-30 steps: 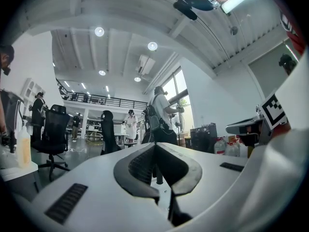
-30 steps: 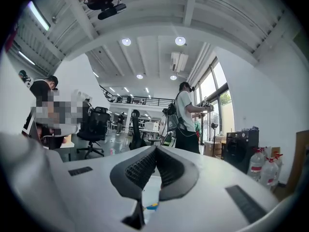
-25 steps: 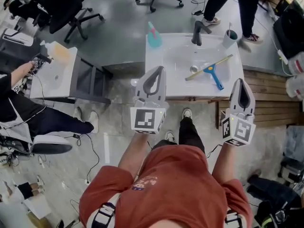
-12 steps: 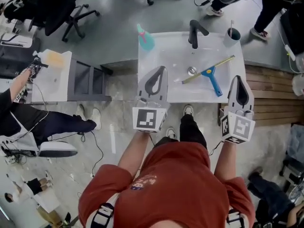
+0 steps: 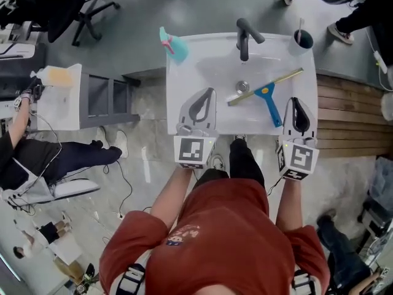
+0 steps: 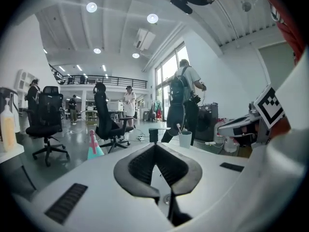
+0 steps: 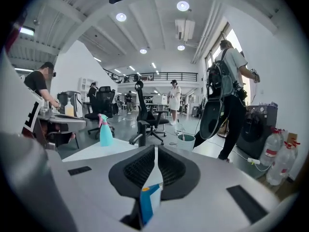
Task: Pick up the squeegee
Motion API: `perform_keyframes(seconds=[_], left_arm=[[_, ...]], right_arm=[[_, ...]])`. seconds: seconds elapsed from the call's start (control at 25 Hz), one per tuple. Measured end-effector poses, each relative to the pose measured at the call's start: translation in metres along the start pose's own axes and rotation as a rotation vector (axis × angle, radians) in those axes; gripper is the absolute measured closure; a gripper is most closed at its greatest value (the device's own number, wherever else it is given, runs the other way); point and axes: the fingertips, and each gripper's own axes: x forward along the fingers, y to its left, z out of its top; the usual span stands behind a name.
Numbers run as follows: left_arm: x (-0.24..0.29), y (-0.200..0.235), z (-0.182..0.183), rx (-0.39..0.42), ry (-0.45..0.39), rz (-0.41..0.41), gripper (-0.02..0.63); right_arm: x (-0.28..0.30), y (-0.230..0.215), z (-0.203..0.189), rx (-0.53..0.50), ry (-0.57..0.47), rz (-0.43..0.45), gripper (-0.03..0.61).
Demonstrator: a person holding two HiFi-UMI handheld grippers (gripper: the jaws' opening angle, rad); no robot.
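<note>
A: Looking for the squeegee (image 5: 265,94). Picked up yet?

B: Not yet. Lying flat in the white sink (image 5: 184,85), just in front of the black tap (image 5: 244,35) and a bit to its right. Touched by nothing.

A: And the right gripper (image 7: 155,151)?

B: Hanging in front of the tap too, well off to its right, close to the end of the blue handle. Jaws only a thin crack apart, just been opening. Gripping nothing. Can see a bit of the blue handle low down through the crack.

A: And the left gripper (image 6: 155,148)?

B: Also in front of the tap, a little to its left. Jaws pressed together, holding nothing.

A: Pointing which way, that squeegee?

B: Long wiper bar lying on a slant. One end in front of the tap, other end well out to the tap's right and nearer the back. Blue handle sticking out from the middle of the bar, away from the tap, toward the person.

A: So what left to do?

B: Nearly all of it, by the look of things. Need to open the right jaws wider, slide them over the handle, squeeze, then lift.
</note>
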Motion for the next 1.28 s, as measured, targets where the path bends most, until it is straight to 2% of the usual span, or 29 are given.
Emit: perform_keyframes(seconds=[0.2, 0.32, 0.48, 0.72, 0.92, 1.28], left_arm=[[0.020, -0.006, -0.028, -0.007, 0.044, 0.002, 0.596], [0.028, -0.010, -0.041, -0.020, 0.072, -0.004, 0.595], [0.035, -0.013, -0.057, -0.040, 0.110, -0.009, 0.595], [0.046, -0.015, -0.085, -0.056, 0.181, -0.022, 0.595], [0.054, -0.016, -0.109, -0.053, 0.246, -0.025, 0.595], [0.059, -0.012, -0.124, -0.056, 0.284, -0.023, 0.595]], right_arm=[[0.025, -0.003, -0.038, 0.000, 0.090, 0.032, 0.531], [0.036, 0.001, -0.056, -0.004, 0.132, 0.059, 0.489], [0.053, 0.009, -0.088, -0.018, 0.244, 0.114, 0.435], [0.075, 0.024, -0.133, -0.060, 0.404, 0.185, 0.390], [0.086, 0.031, -0.167, -0.073, 0.528, 0.228, 0.370], [0.096, 0.032, -0.197, -0.103, 0.634, 0.228, 0.370]])
